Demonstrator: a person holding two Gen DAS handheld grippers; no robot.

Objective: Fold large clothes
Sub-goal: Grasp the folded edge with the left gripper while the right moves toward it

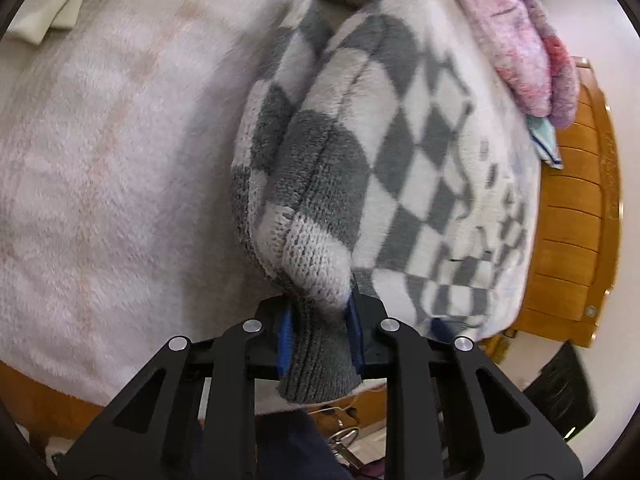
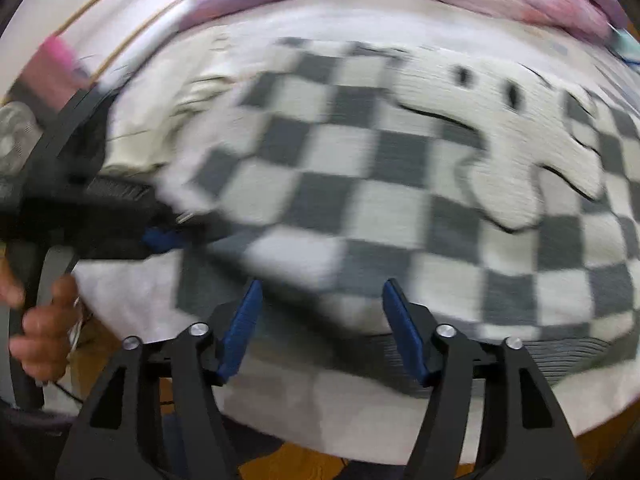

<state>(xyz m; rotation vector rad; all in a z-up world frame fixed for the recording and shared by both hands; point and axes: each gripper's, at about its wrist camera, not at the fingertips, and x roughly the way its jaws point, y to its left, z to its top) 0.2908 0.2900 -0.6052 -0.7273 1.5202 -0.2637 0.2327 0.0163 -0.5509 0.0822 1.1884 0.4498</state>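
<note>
- While my left gripper [image 1: 320, 320] is clamped on the grey ribbed cuff of the checkered sweater [image 1: 384, 152], its blue pads [image 1: 285, 332] press the knit from both sides, and the sleeve runs up and away from the jaws in a bunched fold.
- My right gripper [image 2: 322, 328] stands apart, blue pads [image 2: 240, 332] spread, with nothing between them; it hovers just above the sweater's ribbed hem.
- Sweater body [image 2: 360, 184]: spread flat on the pale fleece blanket [image 1: 112, 152], its white cartoon face [image 2: 492, 120] uppermost.
- Left gripper again, seen from the right wrist [image 2: 160, 238]: at the sweater's left edge, with a hand [image 2: 44, 320] on its grip.
- Pink and purple bedding [image 1: 520, 36]: beyond the sweater's far edge.
- Cream cloth [image 2: 160, 120]: partly under the sweater's far left side.
- Wooden bed frame [image 1: 572, 208]: past the blanket's edge beside the sweater.
</note>
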